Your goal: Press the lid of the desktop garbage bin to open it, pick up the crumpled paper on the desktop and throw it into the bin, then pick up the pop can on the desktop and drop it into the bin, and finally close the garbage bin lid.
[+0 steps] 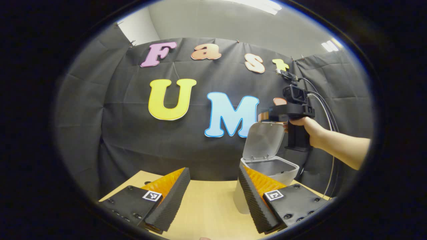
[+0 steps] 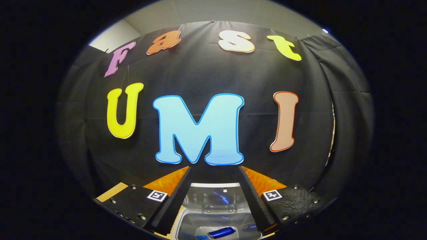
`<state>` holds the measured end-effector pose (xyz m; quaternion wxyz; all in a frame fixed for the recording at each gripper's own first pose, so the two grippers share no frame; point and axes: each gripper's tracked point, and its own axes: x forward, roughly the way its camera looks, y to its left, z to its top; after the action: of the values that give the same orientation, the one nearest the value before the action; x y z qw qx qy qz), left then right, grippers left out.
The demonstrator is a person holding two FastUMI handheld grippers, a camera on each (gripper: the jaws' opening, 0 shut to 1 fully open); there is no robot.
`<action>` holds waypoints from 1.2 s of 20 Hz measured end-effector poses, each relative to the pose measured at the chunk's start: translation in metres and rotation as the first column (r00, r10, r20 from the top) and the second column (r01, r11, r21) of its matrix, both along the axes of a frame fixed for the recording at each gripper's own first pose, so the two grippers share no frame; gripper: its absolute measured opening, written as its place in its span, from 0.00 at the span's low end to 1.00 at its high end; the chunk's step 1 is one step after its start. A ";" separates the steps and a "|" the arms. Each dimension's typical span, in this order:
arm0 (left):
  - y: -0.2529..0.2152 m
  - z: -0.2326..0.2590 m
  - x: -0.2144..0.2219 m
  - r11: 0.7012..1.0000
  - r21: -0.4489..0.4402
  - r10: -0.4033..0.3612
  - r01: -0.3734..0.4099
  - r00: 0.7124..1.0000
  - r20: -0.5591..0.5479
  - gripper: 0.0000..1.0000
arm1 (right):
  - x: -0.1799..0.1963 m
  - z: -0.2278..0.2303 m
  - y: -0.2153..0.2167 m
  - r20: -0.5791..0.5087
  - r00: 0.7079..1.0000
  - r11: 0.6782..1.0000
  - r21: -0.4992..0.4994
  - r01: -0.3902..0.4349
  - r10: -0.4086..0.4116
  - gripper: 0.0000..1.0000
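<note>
**Can in the bin, lid left to close**

The small pale plastic desktop garbage bin [image 1: 272, 170] stands on the light wooden desktop [image 1: 203, 206] with its hinged pale lid [image 1: 263, 140] swung up and back. In the right gripper view, a shiny blue pop can [image 2: 222, 232] lies inside the bin's open mouth, at about 6 o'clock, directly beneath the right gripper [image 2: 215, 200]. Neither paper nor can lies on the stretch of desktop in sight. By that reading both throws are done and only the lid-closing remains. I take the crumpled paper to be under or beside the can; the bin's floor is dim and cropped, so that is a guess.

The right gripper hovers above the bin with its jaws standing wide and nothing between them; the bin's rim and the lid's hinge show through the gap. In the left gripper view that same gripper [image 1: 270, 117] sits at about 2 o'clock, held in a hand [image 1: 308, 128] just above the raised lid's top edge, close enough to push it down.

The left gripper [image 1: 213, 196] hangs low over the desktop, jaws wide and empty, the bin at its 1 o'clock, just behind its right finger.
</note>
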<state>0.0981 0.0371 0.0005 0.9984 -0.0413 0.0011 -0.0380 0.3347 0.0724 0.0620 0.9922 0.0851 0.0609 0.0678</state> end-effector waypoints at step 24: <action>-0.001 -0.018 -0.064 0.993 0.057 0.108 -0.107 0.994 -0.010 0.94 | -0.094 -0.141 0.009 -0.084 0.995 0.999 0.011 -0.049 0.050 0.90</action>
<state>0.0340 0.0359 -0.0173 0.9998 -0.0135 0.0067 0.0161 0.2406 0.0818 -0.0795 0.9864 0.0910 0.1043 0.0890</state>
